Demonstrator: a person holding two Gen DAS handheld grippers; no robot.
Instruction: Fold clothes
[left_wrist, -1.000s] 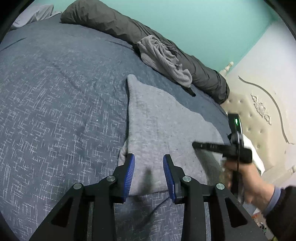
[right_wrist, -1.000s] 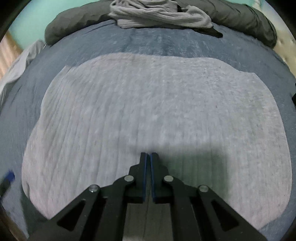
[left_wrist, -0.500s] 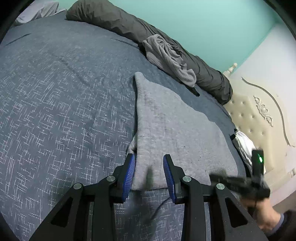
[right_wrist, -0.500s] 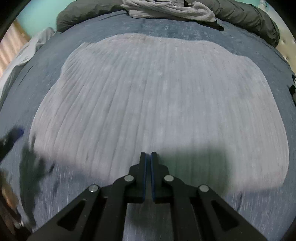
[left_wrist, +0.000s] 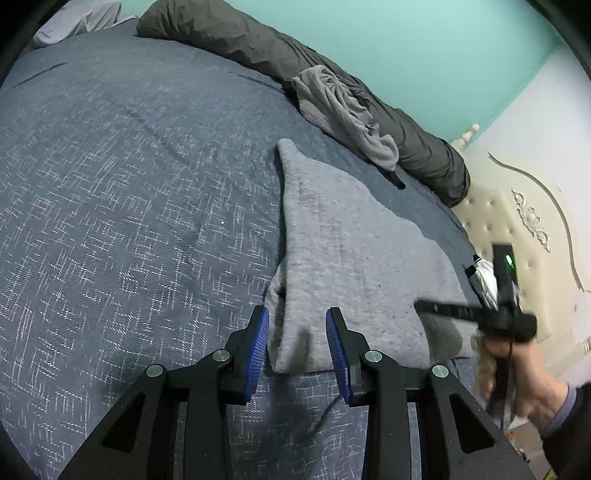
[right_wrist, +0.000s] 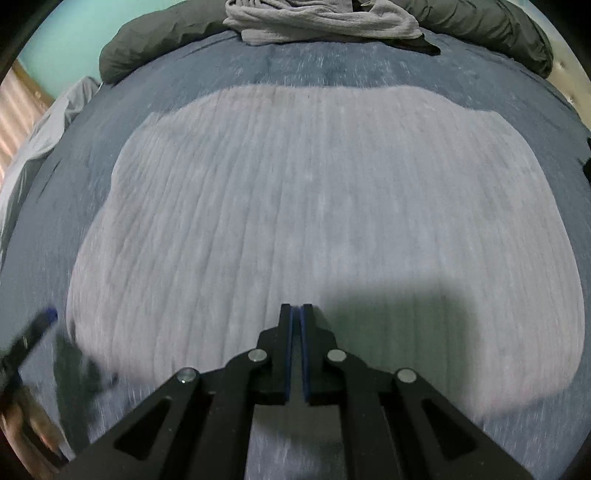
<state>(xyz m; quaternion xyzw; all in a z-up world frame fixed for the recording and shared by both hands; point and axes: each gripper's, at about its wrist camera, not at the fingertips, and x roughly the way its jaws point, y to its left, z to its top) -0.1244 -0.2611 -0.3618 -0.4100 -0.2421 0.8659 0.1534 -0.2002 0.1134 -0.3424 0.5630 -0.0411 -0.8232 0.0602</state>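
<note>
A light grey folded garment (left_wrist: 332, 258) lies flat on the blue-grey bedspread (left_wrist: 110, 184). My left gripper (left_wrist: 297, 321) is open, with its blue pads either side of the garment's near left corner and nothing held. The right gripper (left_wrist: 421, 306), held in a person's hand (left_wrist: 517, 369), reaches over the garment's near right edge and is blurred. In the right wrist view, the right gripper (right_wrist: 296, 308) is shut with nothing between its pads, just above the garment (right_wrist: 314, 203) near its front edge. The left gripper's blue tip (right_wrist: 50, 314) shows at the far left.
A crumpled grey clothing pile (left_wrist: 343, 107) rests against a rolled dark duvet (left_wrist: 258, 48) along the bed's far side. A cream tufted headboard (left_wrist: 517, 221) stands at the right. A white and black item (left_wrist: 484, 273) lies at the bed's right edge.
The right gripper drew back off the garment toward the bed's edge, then came forward over its near right edge again, staying shut. The left gripper stayed open at the near left corner.
</note>
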